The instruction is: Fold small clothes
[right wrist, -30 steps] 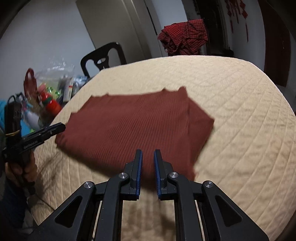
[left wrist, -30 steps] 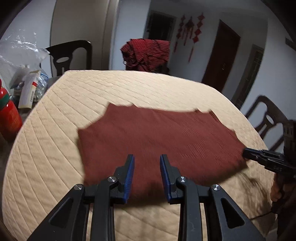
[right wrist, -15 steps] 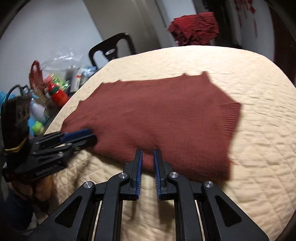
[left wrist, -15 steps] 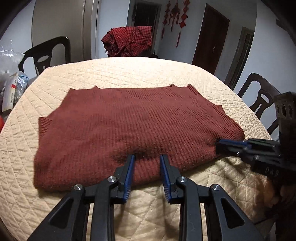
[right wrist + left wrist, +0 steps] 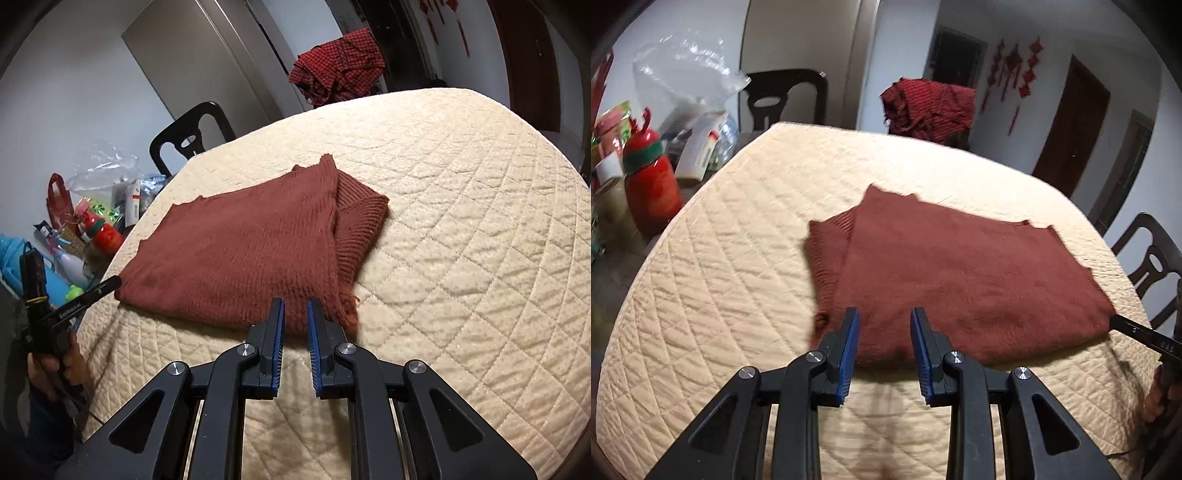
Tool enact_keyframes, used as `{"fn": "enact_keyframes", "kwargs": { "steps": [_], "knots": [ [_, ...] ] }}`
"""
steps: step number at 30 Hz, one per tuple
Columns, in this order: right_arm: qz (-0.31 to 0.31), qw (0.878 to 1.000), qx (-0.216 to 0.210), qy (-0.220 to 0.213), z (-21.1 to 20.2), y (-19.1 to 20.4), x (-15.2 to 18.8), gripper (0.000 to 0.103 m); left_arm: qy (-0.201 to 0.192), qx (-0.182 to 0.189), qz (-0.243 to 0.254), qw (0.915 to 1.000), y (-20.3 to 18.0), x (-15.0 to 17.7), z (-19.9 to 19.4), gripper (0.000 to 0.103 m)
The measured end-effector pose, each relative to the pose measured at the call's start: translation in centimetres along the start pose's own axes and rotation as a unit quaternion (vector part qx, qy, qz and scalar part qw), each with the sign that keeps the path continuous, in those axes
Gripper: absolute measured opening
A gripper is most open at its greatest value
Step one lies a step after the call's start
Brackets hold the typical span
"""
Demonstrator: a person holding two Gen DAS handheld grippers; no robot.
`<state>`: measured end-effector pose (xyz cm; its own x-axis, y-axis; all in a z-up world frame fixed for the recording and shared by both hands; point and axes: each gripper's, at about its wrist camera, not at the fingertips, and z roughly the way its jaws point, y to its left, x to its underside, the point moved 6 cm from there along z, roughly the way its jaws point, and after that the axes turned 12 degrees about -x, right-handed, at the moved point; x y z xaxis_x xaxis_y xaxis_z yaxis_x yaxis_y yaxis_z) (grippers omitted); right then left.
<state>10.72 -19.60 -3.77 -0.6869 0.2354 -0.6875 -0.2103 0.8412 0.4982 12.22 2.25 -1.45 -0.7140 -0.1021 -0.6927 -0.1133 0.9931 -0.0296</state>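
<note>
Left wrist view: rust knit garment (image 5: 960, 280) lies folded flat on the quilted table (image 5: 738, 258). Left gripper (image 5: 884, 325) and right gripper (image 5: 295, 317) hover at its near edge, tongs apart, empty. A good next fold pinches both layers squarely, lifting evenly.

"DAS" on right tool (image 5: 1145, 332) finger; "GenRobot.AI" on left tool (image 5: 88, 297) finger.

We see round table (image 5: 746, 258), covered by cream quilted cloth (image 5: 461, 221). Folded rust-brown knit sweater (image 5: 960, 273) lies flat on it, ribbed edge sticking out one side.
</note>
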Motion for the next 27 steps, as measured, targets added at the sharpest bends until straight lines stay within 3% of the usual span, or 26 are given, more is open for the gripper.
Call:
{"fn": "enact_keyframes", "kwargs": {
  "steps": [2, 7, 17, 27],
  "knots": [
    [0.017, 1.0, 0.01, 0.008, 0.5, -1.0, 0.2, 0.012, 0.015, -0.009, -0.002, 0.9999, 0.4, 0.6, 0.9, 0.031],
    [0.036, 0.999, -0.007, -0.001, 0.1, -1.6, 0.2, 0.011, 0.025, 0.012, -0.018, 0.9995, 0.8, 1.1, 1.6, 0.031],
    [0.027, 1.0, 0.001, -0.014, -0.4, -0.8, -0.5, 0.012, -0.004, 0.016, -0.013, 0.9998, 0.6, -0.3, 0.0, 0.031],
    [0.044, 0.999, -0.001, -0.011, 0.4, -1.8, -0.1, 0.01, 0.019, 0.027, -0.02, 0.9993, 0.7, 0.3, 2.0, 0.031]
  ]
}}
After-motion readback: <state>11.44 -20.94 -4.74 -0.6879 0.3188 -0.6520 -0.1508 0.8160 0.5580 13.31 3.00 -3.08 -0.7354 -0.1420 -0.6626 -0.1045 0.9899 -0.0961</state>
